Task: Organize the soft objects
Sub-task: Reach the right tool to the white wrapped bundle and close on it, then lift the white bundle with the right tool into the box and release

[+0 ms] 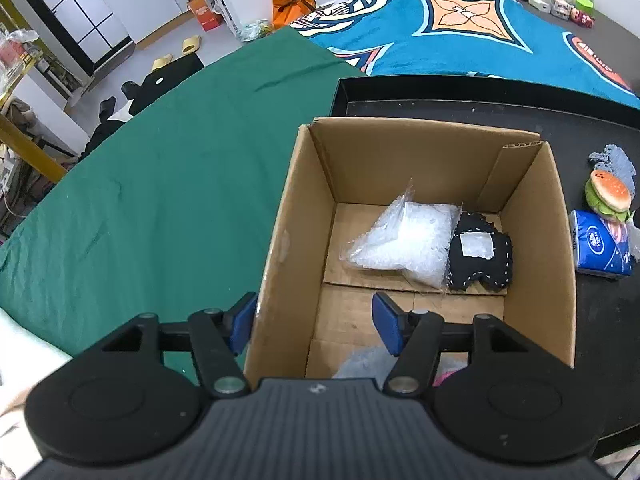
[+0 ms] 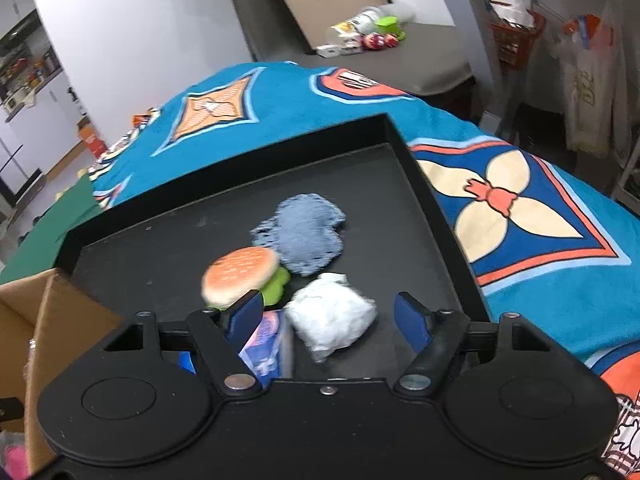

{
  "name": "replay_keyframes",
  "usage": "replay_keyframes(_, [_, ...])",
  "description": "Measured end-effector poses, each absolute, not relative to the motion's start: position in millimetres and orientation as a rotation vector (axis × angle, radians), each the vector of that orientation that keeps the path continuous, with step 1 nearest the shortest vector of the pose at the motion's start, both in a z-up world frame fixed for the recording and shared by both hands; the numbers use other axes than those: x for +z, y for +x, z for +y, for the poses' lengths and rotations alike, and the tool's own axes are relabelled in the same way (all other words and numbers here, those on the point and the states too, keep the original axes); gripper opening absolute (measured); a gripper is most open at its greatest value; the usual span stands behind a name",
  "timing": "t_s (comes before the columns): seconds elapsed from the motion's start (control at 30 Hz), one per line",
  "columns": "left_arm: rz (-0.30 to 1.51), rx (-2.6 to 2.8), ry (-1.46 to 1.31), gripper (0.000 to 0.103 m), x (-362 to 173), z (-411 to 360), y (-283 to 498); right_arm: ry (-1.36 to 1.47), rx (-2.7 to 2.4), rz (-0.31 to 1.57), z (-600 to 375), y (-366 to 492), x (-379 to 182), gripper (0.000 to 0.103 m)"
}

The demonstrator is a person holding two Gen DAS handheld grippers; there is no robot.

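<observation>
1. Soft objects lie in two places: some inside an open brown cardboard box (image 1: 404, 216), the rest on a black rimmed tray (image 2: 168, 248) beside it.
2. Inside the box, a clear plastic bag of white filling (image 1: 404, 242) touches a black stitched fabric toy with a white patch (image 1: 480, 252).
3. On the tray, a plush hamburger with an orange bun and green lettuce (image 2: 240, 276) touches a blue-grey knitted cloth (image 2: 308, 232); a crumpled white wrapped bundle (image 2: 330, 320) and a blue tissue pack (image 2: 264, 348) lie just in front.
4. The left gripper (image 1: 316, 320) hangs over the box, one blue pad on each side of its left wall, jaws apart and holding nothing.
5. The right gripper (image 2: 332, 316) hovers above the white bundle, jaws apart, pads not pressing on it.
</observation>
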State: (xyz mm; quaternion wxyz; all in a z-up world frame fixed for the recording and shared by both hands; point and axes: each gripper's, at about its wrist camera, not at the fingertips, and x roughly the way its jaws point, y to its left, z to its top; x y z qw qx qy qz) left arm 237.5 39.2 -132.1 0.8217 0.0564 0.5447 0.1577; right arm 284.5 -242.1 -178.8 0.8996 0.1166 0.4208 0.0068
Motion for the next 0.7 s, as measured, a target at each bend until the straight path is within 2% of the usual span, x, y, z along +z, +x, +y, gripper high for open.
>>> replay_keyframes(0.27, [1.163, 0.345, 0.129, 0.062, -133.5, 37.1, 241.4, 0.274, -0.003, 0.917, -250.3, 295.1, -194.6, 0.069])
replay_keyframes(0.33, [1.163, 0.344, 0.132, 0.062, -133.8, 36.9, 241.2, 0.269, 0.003, 0.92, -249.1, 296.6, -196.1, 0.063])
replay_keyframes(0.37, [1.163, 0.343, 0.132, 0.062, -133.6, 36.8, 240.6, 0.267, 0.011, 0.924, -248.2, 297.2, -197.2, 0.055])
replay_keyframes(0.7, [1.158, 0.336, 0.142, 0.062, -130.7, 34.2, 238.3, 0.246, 0.009, 0.88, -252.8, 295.4, -186.6, 0.053])
